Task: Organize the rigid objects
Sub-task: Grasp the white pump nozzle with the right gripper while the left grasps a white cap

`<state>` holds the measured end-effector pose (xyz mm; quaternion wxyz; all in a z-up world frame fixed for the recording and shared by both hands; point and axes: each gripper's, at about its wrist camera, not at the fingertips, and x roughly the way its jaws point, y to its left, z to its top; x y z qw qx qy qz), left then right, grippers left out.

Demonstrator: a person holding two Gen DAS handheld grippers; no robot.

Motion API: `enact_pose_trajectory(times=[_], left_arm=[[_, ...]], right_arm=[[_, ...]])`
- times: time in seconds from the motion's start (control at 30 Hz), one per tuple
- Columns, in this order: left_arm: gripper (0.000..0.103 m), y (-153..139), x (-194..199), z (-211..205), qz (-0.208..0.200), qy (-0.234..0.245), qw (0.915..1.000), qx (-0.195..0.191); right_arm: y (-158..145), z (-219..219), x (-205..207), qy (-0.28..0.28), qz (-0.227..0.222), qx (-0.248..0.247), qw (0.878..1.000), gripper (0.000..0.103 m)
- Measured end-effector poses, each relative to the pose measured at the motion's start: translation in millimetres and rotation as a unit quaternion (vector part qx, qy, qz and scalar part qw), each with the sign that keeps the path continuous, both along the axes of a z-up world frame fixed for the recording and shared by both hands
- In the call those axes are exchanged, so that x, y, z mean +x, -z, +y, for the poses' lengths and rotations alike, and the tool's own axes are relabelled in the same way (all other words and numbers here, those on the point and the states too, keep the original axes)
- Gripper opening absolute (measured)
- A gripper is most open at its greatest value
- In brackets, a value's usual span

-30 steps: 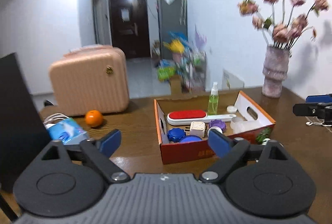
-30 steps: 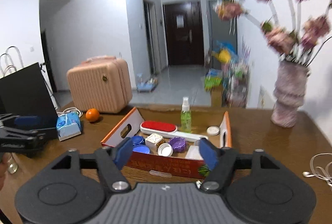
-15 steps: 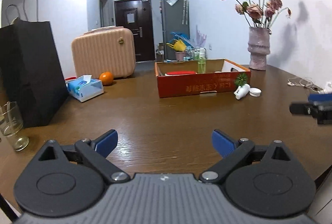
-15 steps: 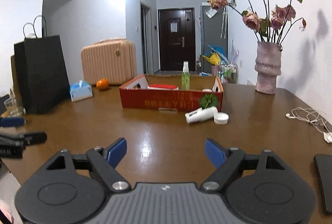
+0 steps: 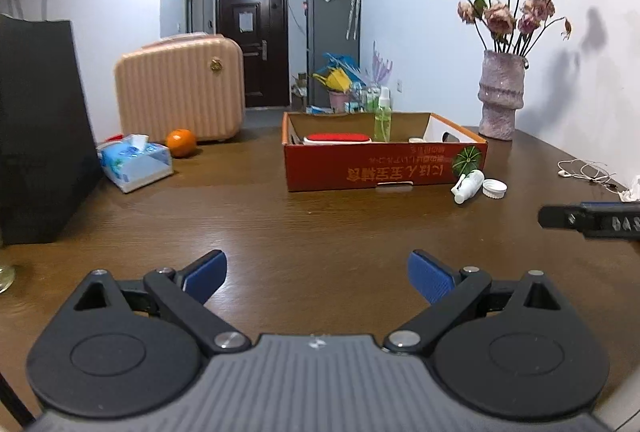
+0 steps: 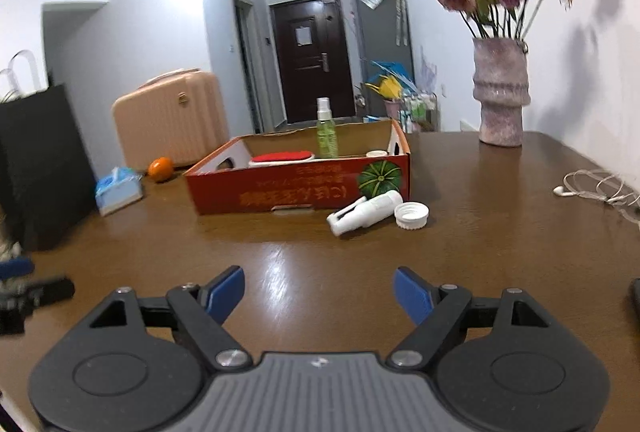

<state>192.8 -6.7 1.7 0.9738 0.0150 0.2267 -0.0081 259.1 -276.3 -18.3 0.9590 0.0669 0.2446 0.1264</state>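
Observation:
A red cardboard box (image 5: 384,168) (image 6: 296,188) stands mid-table holding a green spray bottle (image 5: 382,120) (image 6: 327,132) and a red-topped white brush (image 5: 336,139) (image 6: 282,157). In front of the box's right corner lie a white bottle (image 5: 468,186) (image 6: 366,212) on its side and a white cap (image 5: 495,188) (image 6: 411,215). My left gripper (image 5: 318,274) is open and empty, low over bare table well short of the box. My right gripper (image 6: 318,292) is open and empty too, short of the white bottle.
A black bag (image 5: 36,136), a tissue pack (image 5: 134,162), an orange (image 5: 181,143) and a pink case (image 5: 180,92) stand at the left. A vase of flowers (image 5: 500,96) and white earphones (image 6: 592,188) are at the right. A glass's foot (image 5: 6,278) shows at the left edge.
Both grippers have drawn back from above the box and sunk low over the near table. The box now stands farther off. Both stay open and empty.

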Motion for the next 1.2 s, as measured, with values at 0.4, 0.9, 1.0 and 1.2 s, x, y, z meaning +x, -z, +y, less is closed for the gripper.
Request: enact_pose_trajectory(times=[0.4, 0.9, 1.0, 1.2], left_arm=[[0.099, 7.7, 141.5, -21.6, 0.004, 0.047, 0.9987, 0.020], [0.099, 16.2, 198.6, -65.5, 0.049, 0.083, 0.9954, 0.007], [0.099, 19.7, 196.0, -78.5, 0.054, 0.093, 0.9941, 0.013], [0.098, 22.2, 201.2, -106.5, 0.060, 0.115, 0.9915, 0.013]], right_arm=[[37.4, 6.5, 190.7, 0.090, 0.103, 0.074, 0.988, 0.051], [49.1, -9.0, 142.1, 0.008, 0.110, 0.052, 0.993, 0.026], [44.9, -27.9, 115.6, 0.008, 0.109, 0.021, 0.994, 0.026], [41.2, -44.9, 105.8, 0.020, 0.089, -0.034, 0.995, 0.036]])
